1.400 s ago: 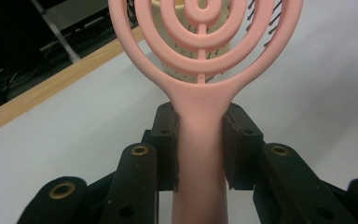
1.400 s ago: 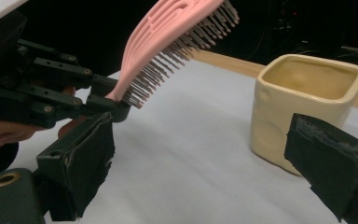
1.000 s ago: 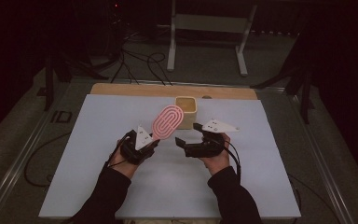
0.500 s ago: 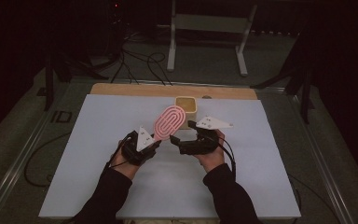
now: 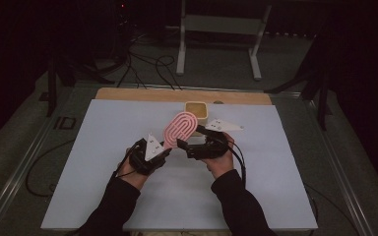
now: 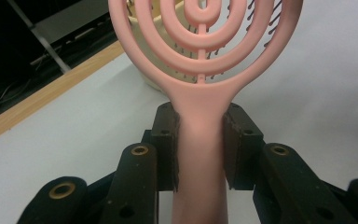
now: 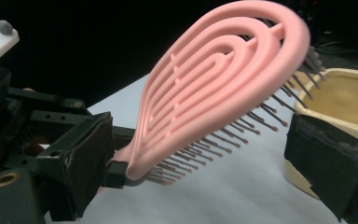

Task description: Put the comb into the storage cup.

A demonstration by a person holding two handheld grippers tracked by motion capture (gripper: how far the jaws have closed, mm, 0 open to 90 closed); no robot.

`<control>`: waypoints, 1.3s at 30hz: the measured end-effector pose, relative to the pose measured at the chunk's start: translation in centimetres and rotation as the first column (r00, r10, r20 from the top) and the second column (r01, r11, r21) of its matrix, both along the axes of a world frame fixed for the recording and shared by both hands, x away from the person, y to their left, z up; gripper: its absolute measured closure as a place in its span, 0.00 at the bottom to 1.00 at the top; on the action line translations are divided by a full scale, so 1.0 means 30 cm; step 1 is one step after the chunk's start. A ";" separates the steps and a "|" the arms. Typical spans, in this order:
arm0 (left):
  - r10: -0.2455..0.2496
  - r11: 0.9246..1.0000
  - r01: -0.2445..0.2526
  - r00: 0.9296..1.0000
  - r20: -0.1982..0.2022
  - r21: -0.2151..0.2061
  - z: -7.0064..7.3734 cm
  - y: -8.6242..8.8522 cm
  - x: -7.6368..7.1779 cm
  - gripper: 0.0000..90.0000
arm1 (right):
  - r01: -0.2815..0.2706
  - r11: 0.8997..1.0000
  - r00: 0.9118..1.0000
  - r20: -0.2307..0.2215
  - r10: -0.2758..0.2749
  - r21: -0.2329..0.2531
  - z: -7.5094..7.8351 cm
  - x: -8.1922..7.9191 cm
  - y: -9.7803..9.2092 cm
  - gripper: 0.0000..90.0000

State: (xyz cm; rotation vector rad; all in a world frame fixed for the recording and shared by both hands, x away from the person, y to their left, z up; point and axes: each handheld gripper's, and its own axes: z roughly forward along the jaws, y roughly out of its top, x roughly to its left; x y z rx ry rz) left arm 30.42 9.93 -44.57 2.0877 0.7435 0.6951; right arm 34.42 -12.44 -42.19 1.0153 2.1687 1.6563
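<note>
A person's left gripper (image 6: 200, 154) clamped the handle of a pink hairbrush (image 5: 180, 129) and held it tilted above the white table (image 5: 103, 147), near a cream container (image 5: 196, 111), while the right gripper (image 7: 205, 163) stood wide open around the brush's bristled head.

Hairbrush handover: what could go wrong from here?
The left gripper clamps only the handle of the hairbrush, so the raised head could swing or slip when pushed. The right gripper stands open around the head, bristles between its jaws; closing there may bend bristles or grip poorly. The cream tub sits close behind and could get knocked.
</note>
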 end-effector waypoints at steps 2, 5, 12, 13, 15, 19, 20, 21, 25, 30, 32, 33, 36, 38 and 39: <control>-0.001 1.000 0.001 1.000 0.000 0.001 0.000 -0.001 -0.001 0.78 | -0.008 1.000 1.000 -0.016 0.008 0.005 0.004 0.007 0.004 0.09; -0.006 1.000 0.006 1.000 0.002 0.002 0.001 -0.003 -0.002 0.78 | -0.002 1.000 1.000 -0.020 0.002 0.004 0.005 0.014 0.009 0.09; -0.012 1.000 0.012 1.000 0.012 -0.003 0.002 -0.008 -0.008 0.78 | -0.009 0.999 0.999 -0.048 0.011 0.047 0.002 0.026 0.010 0.17; -0.014 1.000 0.014 1.000 0.011 -0.004 0.001 -0.009 -0.008 0.78 | -0.009 0.999 0.999 -0.048 0.011 0.046 0.003 0.026 0.011 0.18; -0.015 1.000 0.015 1.000 0.012 -0.004 0.001 -0.009 -0.009 0.78 | -0.011 0.999 0.999 -0.052 0.014 0.048 0.006 0.027 0.012 0.20; -0.018 1.000 0.018 1.000 0.023 -0.008 0.002 -0.011 -0.012 0.78 | -0.015 0.998 0.998 -0.056 0.019 0.063 0.017 0.029 0.017 0.36; -0.019 1.000 0.020 0.999 0.028 -0.013 0.005 -0.008 -0.014 0.78 | -0.005 0.997 0.999 -0.052 0.008 0.074 0.020 0.027 0.017 0.44; -0.019 1.000 0.020 0.999 0.028 -0.013 0.005 -0.008 -0.014 0.78 | -0.005 0.997 0.999 -0.052 0.008 0.074 0.020 0.027 0.017 0.44; -0.018 1.000 0.019 0.999 0.036 -0.019 0.005 -0.007 -0.016 0.78 | -0.004 0.996 0.996 -0.088 0.012 0.093 0.017 0.030 0.016 0.49; -0.035 0.999 0.035 0.999 0.039 -0.015 0.001 -0.016 -0.019 0.78 | -0.004 0.996 0.993 -0.118 0.015 0.093 0.011 0.031 0.030 0.55; -0.036 0.999 0.036 0.999 0.038 -0.017 0.001 -0.015 -0.018 0.78 | -0.008 0.994 0.992 -0.128 0.021 0.108 0.011 0.033 0.030 0.57; -0.036 0.999 0.036 0.999 0.038 -0.017 0.001 -0.015 -0.018 0.78 | -0.008 0.994 0.992 -0.128 0.021 0.108 0.011 0.033 0.030 0.57; -0.036 0.999 0.037 0.999 0.035 -0.019 -0.001 -0.016 -0.017 0.78 | -0.017 0.993 0.990 -0.134 0.033 0.120 0.014 0.030 0.032 0.61; -0.034 0.999 0.034 0.999 0.033 -0.021 -0.002 -0.015 -0.017 0.78 | -0.011 0.991 0.990 -0.139 0.029 0.133 0.014 0.030 0.033 0.62; -0.034 0.999 0.034 0.999 0.033 -0.021 -0.002 -0.015 -0.017 0.78 | -0.011 0.991 0.990 -0.139 0.029 0.133 0.014 0.030 0.033 0.62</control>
